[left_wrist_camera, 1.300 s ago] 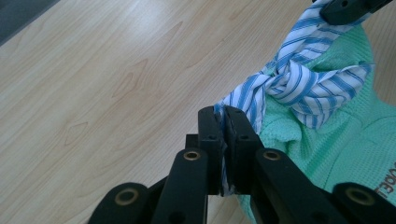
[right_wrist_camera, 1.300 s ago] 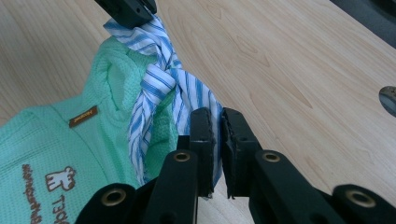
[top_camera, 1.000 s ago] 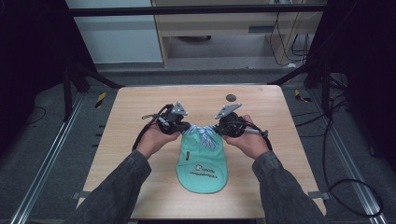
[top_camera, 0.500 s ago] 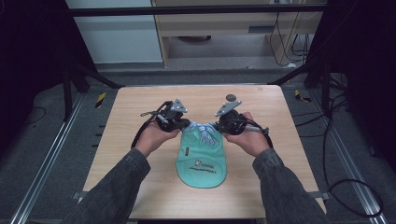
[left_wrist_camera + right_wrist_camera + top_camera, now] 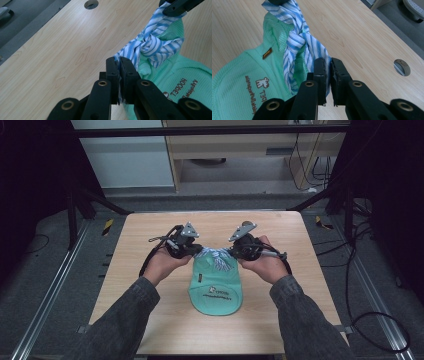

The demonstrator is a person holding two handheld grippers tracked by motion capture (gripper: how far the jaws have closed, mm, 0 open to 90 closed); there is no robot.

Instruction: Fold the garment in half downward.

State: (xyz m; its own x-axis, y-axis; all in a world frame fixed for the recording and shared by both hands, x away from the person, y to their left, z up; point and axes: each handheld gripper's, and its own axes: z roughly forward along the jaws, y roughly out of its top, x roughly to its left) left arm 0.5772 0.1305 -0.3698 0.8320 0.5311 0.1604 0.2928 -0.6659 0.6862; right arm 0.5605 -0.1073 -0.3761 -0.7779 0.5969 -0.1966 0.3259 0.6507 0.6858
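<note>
I keep each tool, left (image 5: 196, 251) and right (image 5: 234, 252), clamped on a striped tie (image 5: 152, 45) end, tensioning the knot above the green bib (image 5: 216, 287).

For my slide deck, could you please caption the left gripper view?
Left gripper shut on striped tie knotted at a green bib.

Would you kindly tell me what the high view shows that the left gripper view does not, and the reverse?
High view: the left hand, the right hand, grey sleeves, the whole bib, the floor. Left gripper view: the left gripper shut on a striped tie, the knot close up, a hole in the table. Shared: bib, tie, table.
</note>
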